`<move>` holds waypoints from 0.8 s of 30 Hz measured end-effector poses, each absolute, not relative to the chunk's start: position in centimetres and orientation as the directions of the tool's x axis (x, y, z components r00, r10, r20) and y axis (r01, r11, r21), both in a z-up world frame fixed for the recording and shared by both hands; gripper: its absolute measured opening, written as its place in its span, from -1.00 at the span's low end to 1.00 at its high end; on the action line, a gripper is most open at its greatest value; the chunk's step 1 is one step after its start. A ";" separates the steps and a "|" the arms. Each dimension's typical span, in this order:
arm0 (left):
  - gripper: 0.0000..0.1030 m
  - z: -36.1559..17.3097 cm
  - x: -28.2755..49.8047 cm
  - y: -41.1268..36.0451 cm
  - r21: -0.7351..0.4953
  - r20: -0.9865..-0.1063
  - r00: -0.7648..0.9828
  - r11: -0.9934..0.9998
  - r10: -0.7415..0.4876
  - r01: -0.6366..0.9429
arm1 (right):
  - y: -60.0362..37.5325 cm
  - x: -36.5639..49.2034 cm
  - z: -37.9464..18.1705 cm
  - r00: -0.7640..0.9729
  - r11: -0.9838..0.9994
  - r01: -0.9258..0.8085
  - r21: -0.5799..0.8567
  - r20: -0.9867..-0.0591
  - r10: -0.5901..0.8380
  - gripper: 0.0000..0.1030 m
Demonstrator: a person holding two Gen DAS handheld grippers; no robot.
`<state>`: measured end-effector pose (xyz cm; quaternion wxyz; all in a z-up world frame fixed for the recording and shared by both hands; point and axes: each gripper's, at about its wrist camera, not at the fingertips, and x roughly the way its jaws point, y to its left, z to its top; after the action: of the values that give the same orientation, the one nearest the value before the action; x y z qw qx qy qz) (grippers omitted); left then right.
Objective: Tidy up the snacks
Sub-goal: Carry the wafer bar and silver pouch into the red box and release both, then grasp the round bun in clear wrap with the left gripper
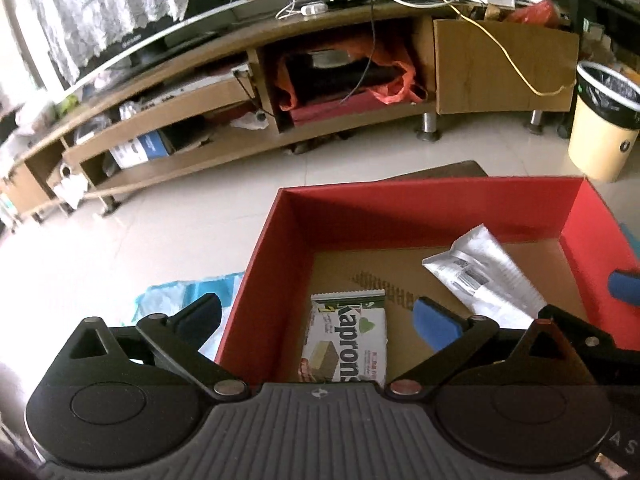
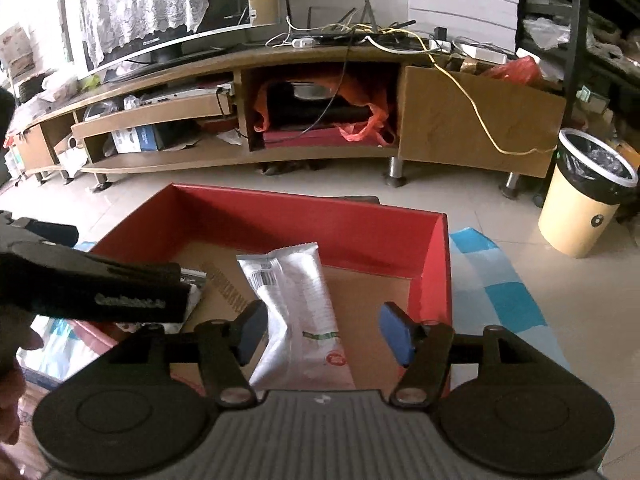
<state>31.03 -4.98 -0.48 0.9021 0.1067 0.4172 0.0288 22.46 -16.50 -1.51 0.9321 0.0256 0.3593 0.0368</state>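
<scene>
A red box (image 1: 424,216) with a brown cardboard floor sits on the tiled floor. Inside it lie a white and green Kaprons wafer pack (image 1: 346,344) and a silver snack pouch (image 1: 484,276). My left gripper (image 1: 318,320) is open above the box's near left corner, over the wafer pack, holding nothing. In the right wrist view the same box (image 2: 304,216) holds the silver pouch (image 2: 296,308), which lies between the open fingers of my right gripper (image 2: 324,332). The left gripper's black body (image 2: 100,284) covers the wafer pack there.
A long wooden TV stand (image 1: 248,92) with cluttered shelves runs along the back. A cream waste bin (image 2: 588,196) stands at the right. A blue and white plastic sheet (image 2: 504,280) lies under and beside the box. A hand shows in the right wrist view (image 2: 12,392).
</scene>
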 end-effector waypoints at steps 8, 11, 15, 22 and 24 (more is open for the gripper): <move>1.00 1.1 29.0 -3.5 0.152 -0.763 0.639 0.988 0.099 0.029 | -16.8 21.2 -0.2 0.742 0.996 -0.056 0.063 -0.665 0.084 0.13; 1.00 1.5 27.4 -3.0 0.140 -0.766 0.637 0.990 0.088 0.032 | -16.6 20.2 0.5 0.744 0.997 -0.057 0.061 -0.663 0.083 0.13; 1.00 1.8 25.7 -2.6 0.118 -0.779 0.623 0.992 0.068 0.039 | -15.7 18.7 1.3 0.744 0.996 -0.076 0.047 -0.662 0.088 0.14; 1.00 2.3 22.8 -2.5 0.095 -0.787 0.615 0.993 0.033 0.068 | -14.9 16.1 2.0 0.732 0.995 -0.092 0.036 -0.675 0.092 0.14; 1.00 2.3 21.8 -2.4 0.089 -0.790 0.612 0.993 0.026 0.073 | -14.9 15.3 2.0 0.728 0.995 -0.095 0.035 -0.679 0.094 0.14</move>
<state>21.82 -2.41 2.26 0.8961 0.0563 0.4401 -0.0133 15.29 -14.89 2.04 0.9295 -0.0012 0.3652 0.0509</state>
